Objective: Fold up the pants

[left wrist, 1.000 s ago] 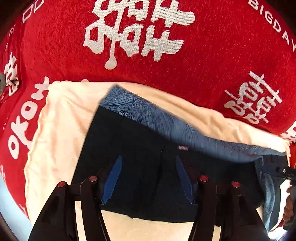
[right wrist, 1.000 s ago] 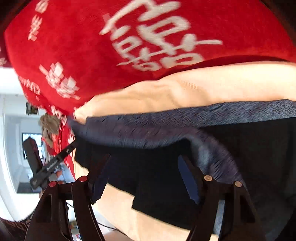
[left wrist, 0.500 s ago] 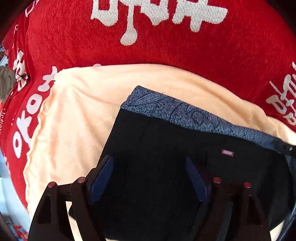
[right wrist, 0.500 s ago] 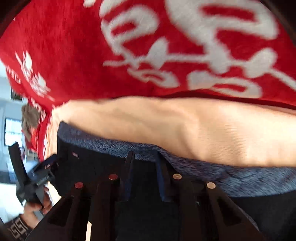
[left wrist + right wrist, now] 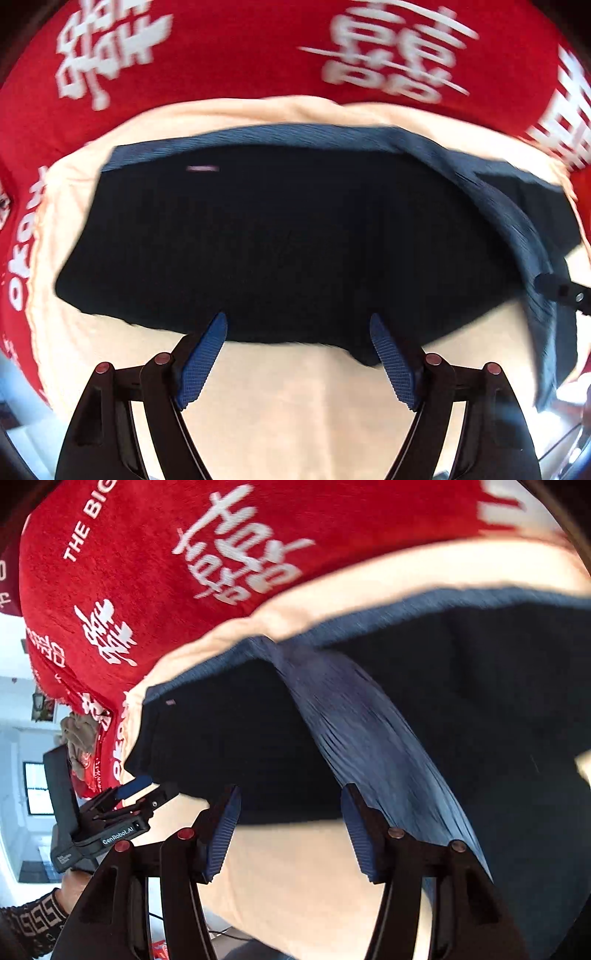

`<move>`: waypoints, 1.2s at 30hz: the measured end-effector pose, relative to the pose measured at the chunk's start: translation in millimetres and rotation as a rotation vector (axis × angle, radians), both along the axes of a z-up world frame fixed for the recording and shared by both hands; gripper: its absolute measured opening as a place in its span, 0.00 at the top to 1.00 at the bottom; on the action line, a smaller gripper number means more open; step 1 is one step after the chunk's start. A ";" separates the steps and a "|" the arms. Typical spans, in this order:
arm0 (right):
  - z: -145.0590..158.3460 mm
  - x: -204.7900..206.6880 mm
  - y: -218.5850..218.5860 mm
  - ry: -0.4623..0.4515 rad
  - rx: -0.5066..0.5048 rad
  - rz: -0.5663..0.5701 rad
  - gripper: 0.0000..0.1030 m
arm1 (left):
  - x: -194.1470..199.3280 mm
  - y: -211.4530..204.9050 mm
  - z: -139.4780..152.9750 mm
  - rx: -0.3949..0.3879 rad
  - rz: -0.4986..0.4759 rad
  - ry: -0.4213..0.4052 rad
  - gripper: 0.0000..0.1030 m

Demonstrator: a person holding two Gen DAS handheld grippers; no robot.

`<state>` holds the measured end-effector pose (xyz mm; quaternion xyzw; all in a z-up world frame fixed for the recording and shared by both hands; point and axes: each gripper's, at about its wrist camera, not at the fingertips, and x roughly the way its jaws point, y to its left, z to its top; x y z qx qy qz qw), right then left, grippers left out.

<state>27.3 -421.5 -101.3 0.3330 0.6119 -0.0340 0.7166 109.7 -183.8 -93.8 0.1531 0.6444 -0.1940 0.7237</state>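
Note:
The dark navy pants (image 5: 280, 236) lie folded on a cream towel (image 5: 295, 398), with a blue-grey waistband along the far edge (image 5: 280, 134) and a blue-grey fold running down the right side (image 5: 517, 221). My left gripper (image 5: 297, 328) is open and empty, its tips just at the near edge of the pants. My right gripper (image 5: 290, 799) is open and empty, its tips at the near edge of the pants (image 5: 236, 746), beside the blue-grey folded strip (image 5: 362, 731). The left gripper also shows in the right wrist view (image 5: 136, 794).
A red blanket with white characters (image 5: 240, 48) covers the surface under the cream towel and shows in the right wrist view too (image 5: 147, 572). The room with a window (image 5: 35, 790) lies beyond the left edge.
Both grippers have pulled back toward the near edge of the pants. The right gripper, nearly shut half a second ago, has opened. The pants lie flatter and wider.

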 end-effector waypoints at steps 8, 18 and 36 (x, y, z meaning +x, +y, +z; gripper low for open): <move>20.4 -159.1 -23.6 0.031 -0.039 -0.285 0.41 | -72.4 -78.6 14.7 -0.121 -0.226 0.064 0.21; 13.1 -311.2 -49.3 0.038 -0.050 -0.612 0.41 | -114.2 -115.8 19.8 -0.227 -0.255 0.091 0.21; -42.4 -338.3 -85.0 -0.189 0.413 -0.643 0.41 | -155.0 -215.8 -25.5 -0.263 -0.309 0.264 0.21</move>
